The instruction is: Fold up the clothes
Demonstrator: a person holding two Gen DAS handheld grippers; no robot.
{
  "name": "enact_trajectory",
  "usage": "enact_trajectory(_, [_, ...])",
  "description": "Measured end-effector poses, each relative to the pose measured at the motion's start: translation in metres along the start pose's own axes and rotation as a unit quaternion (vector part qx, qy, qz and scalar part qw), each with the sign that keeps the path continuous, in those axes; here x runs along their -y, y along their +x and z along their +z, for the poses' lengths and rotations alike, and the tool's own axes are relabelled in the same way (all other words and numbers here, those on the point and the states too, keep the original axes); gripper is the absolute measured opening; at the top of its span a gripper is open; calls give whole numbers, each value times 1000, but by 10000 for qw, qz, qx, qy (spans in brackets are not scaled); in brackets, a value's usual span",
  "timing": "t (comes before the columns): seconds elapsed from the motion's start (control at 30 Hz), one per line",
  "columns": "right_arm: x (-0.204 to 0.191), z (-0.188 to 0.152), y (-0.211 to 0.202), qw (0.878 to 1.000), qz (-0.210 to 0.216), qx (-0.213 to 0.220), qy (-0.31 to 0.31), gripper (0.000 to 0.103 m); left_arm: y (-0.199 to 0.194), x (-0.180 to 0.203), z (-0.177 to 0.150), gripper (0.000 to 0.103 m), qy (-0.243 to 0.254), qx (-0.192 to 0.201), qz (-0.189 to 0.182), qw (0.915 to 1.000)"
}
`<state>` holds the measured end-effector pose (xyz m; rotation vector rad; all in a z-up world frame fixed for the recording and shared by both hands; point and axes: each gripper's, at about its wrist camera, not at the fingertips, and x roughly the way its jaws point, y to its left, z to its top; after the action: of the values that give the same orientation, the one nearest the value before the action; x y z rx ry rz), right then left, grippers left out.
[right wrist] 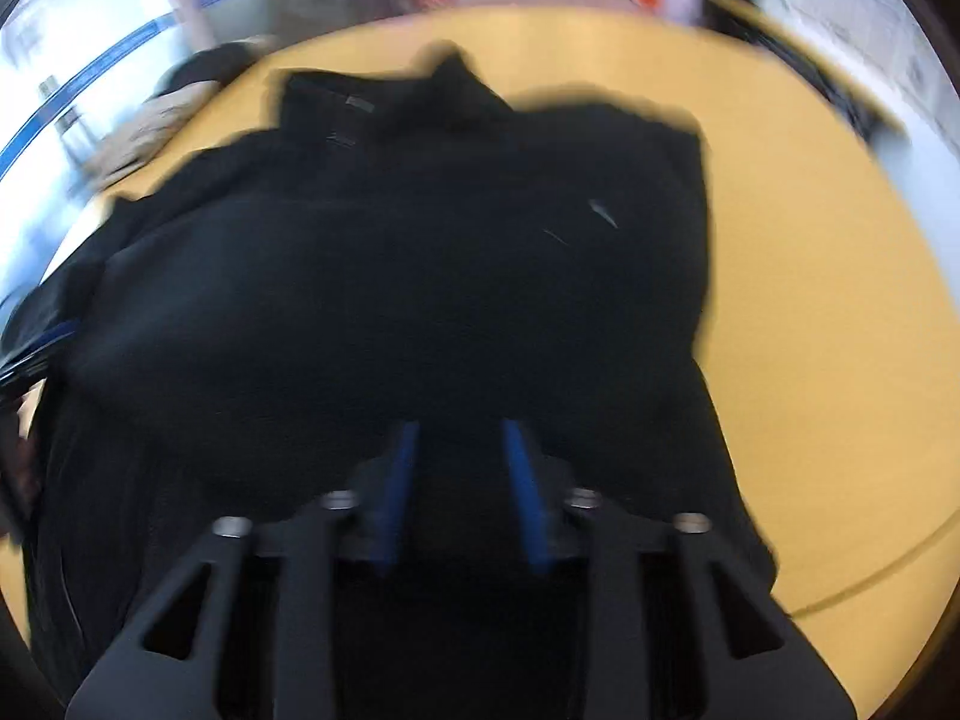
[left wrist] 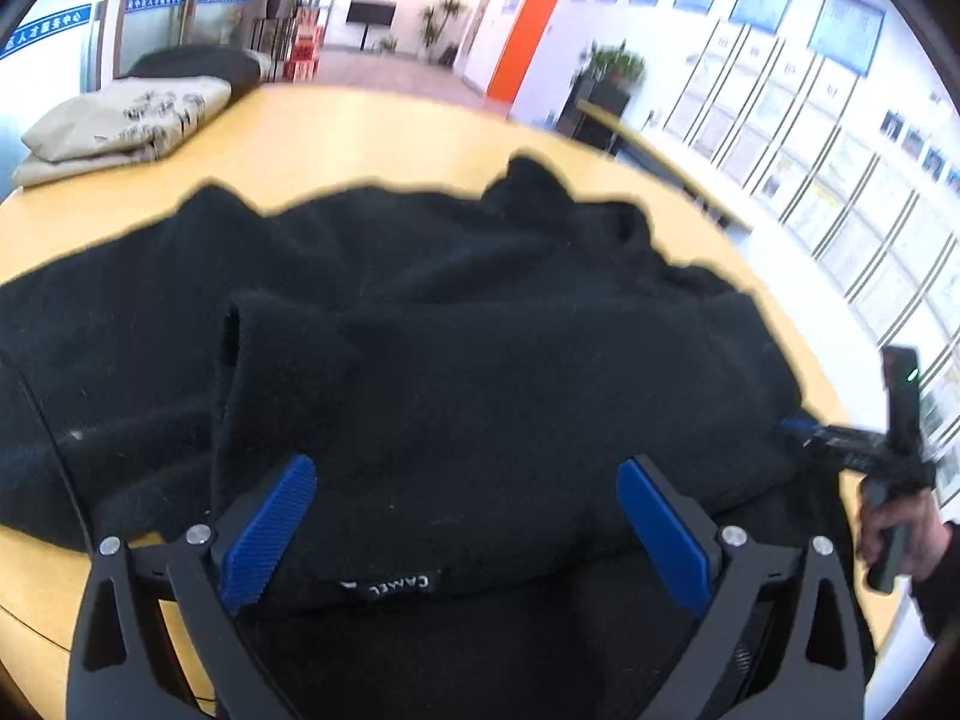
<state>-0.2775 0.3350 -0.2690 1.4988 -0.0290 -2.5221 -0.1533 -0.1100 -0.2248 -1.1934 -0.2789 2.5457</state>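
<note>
A black fleece garment (left wrist: 456, 336) lies bunched on the yellow table (left wrist: 372, 132), with a sleeve folded across its middle and a "CAMEL" label near its front hem. My left gripper (left wrist: 468, 468) is open, its blue pads (left wrist: 270, 528) spread wide over the front hem, holding nothing. My right gripper (right wrist: 459, 438) hovers over the same garment (right wrist: 390, 276) in the blurred right wrist view, its blue pads (right wrist: 522, 492) a narrow gap apart with black cloth between them; the grip is unclear. The right gripper also shows in the left wrist view (left wrist: 870, 450) at the garment's right edge.
A folded beige garment (left wrist: 120, 120) lies at the table's far left corner, with a black one behind it. Bare yellow table (right wrist: 828, 312) shows to the right of the fleece. A wall of posters runs along the right.
</note>
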Motion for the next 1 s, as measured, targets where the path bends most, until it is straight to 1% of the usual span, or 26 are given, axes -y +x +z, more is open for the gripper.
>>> enact_trajectory(0.03, [-2,7,1,9995,-268,30,-141,24,-2,-2,0,103,40,46,5,10000])
enact_trajectory(0.07, [-6,15,1,9988,-418,69,-233,30,3,-5,2,103,52,-20,-36,10000])
enact_trajectory(0.1, [-20,19,1,9988,-404,140,-256,36,11,-11,3,103,-11,-141,-79,9999])
enact_trajectory(0.13, [-38,30,1,9989,-290,231,-272,37,18,-17,4,103,-73,-220,-119,9997])
enact_trajectory(0.17, [-54,38,-1,9988,-119,324,-356,37,19,-19,3,103,-118,-179,-151,9997])
enact_trajectory(0.2, [-74,48,-4,9977,84,407,-535,39,18,-19,2,103,-119,-172,-184,9996])
enact_trajectory(0.23, [-102,62,-1,9950,345,471,-805,40,17,-19,2,103,-119,-164,-216,9996])
enact_trajectory(0.27, [-138,80,7,9896,723,493,-1139,45,16,-19,1,103,-120,-157,-249,9995])
enact_trajectory(0.3, [-170,95,17,9834,1061,487,-1392,48,14,-20,1,103,-123,-155,-294,9994])
enact_trajectory(0.37, [-231,119,43,9673,1821,342,-1733,49,1,-26,-1,103,-202,-114,-459,9987])
enact_trajectory(0.4, [-256,130,58,9605,2094,277,-1813,49,-9,-33,-2,103,-300,-25,-476,9984])
enact_trajectory(0.43, [-283,141,83,9536,2339,111,-1893,49,-22,-44,-3,103,-437,82,-420,9981])
enact_trajectory(0.5, [-318,132,114,9502,2317,-232,-2071,49,-51,-73,-6,103,-754,225,-257,9966])
enact_trajectory(0.53, [-334,124,128,9490,2263,-398,-2158,49,-62,-89,-9,103,-866,185,-91,9960])
enact_trajectory(0.6, [-348,126,141,9512,2107,-214,-2245,52,-85,-122,-16,103,-1096,129,220,9937])
enact_trajectory(0.67, [-360,131,146,9459,2080,-106,-2490,54,-111,-158,-22,103,-1378,246,396,9894])
enact_trajectory(0.7, [-366,134,147,9423,2077,-65,-2626,58,-124,-176,-25,103,-1500,310,496,9870])
enact_trajectory(0.77, [-374,146,147,9321,2262,-68,-2829,59,-150,-206,-29,103,-1612,468,778,9827])
enact_trajectory(0.8, [-376,152,145,9275,2455,-54,-2820,59,-163,-218,-30,103,-1659,548,899,9805])
enact_trajectory(0.83, [-378,163,143,9225,2740,-19,-2720,59,-176,-229,-30,103,-1703,659,986,9782])
enact_trajectory(0.87, [-384,170,140,9170,2969,-17,-2663,62,-190,-239,-31,103,-1724,809,1059,9760])
enact_trajectory(0.9, [-392,175,137,9114,3166,-30,-2630,71,-205,-245,-32,103,-1719,979,1141,9736])
enact_trajectory(0.93, [-409,182,139,9063,3179,17,-2783,75,-221,-251,-34,103,-1719,1126,1230,9709])
enact_trajectory(0.97, [-432,180,145,9025,3063,93,-3027,82,-236,-256,-36,103,-1727,1268,1319,9678])
enact_trajectory(1.0, [-470,171,151,8966,2926,143,-3321,84,-252,-261,-39,103,-1761,1378,1400,9646])
